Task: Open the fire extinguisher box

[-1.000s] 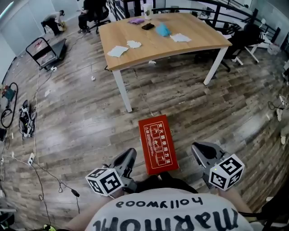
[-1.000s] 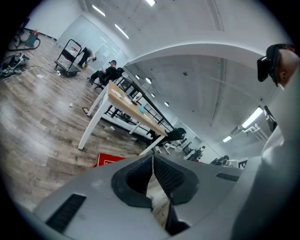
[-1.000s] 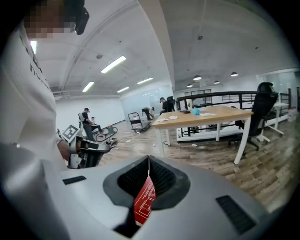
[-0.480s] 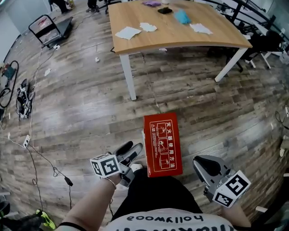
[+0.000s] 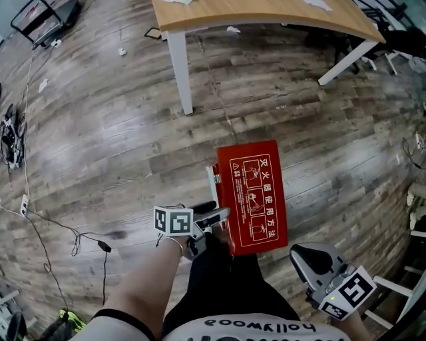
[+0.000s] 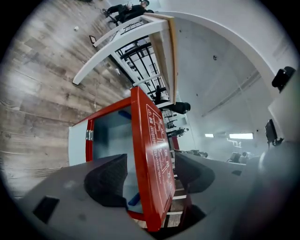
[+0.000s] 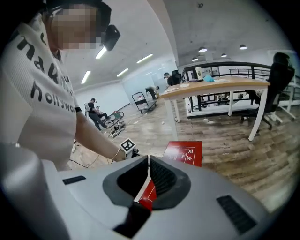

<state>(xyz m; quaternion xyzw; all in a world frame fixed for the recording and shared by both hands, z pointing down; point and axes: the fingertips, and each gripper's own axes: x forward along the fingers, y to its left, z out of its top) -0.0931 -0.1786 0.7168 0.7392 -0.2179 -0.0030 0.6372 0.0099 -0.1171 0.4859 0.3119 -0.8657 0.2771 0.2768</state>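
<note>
The person's left forearm (image 5: 150, 283) reaches down and forward, carrying the left hand-held gripper (image 5: 210, 213) low to the near corner of the fire extinguisher box (image 5: 256, 200). Its jaws have just been opening and now stand spread wide. The left gripper view shows the edge of the box's red printed panel (image 6: 152, 154) between them, with a gap on either side, so the pads do not press on it. The gripper lies almost level and is rolled so the two jaws straddle that thin edge. That looks like lining up for a pinch on the part meant to swing open, though I cannot tell whether the panel is a lid or a door.

The right hand-held gripper (image 7: 148, 174) hangs back at the person's right side, well apart from the box. Its jaws are pressed together on nothing, and it is probably parked out of the way while the left one works.

The box itself stands on the wooden floor (image 5: 100, 140) just in front of the person. The face with white printing is turned up toward the head camera, and a blue-grey window (image 6: 110, 136) in a red frame shows on the side toward the left gripper. Nothing about it looks opened yet. A dark cable (image 5: 73, 236) trails over the floor to the left. Beyond the box stands a table on white legs (image 5: 178, 66), its tabletop (image 5: 266, 13) showing only a near strip at the picture's top.
</note>
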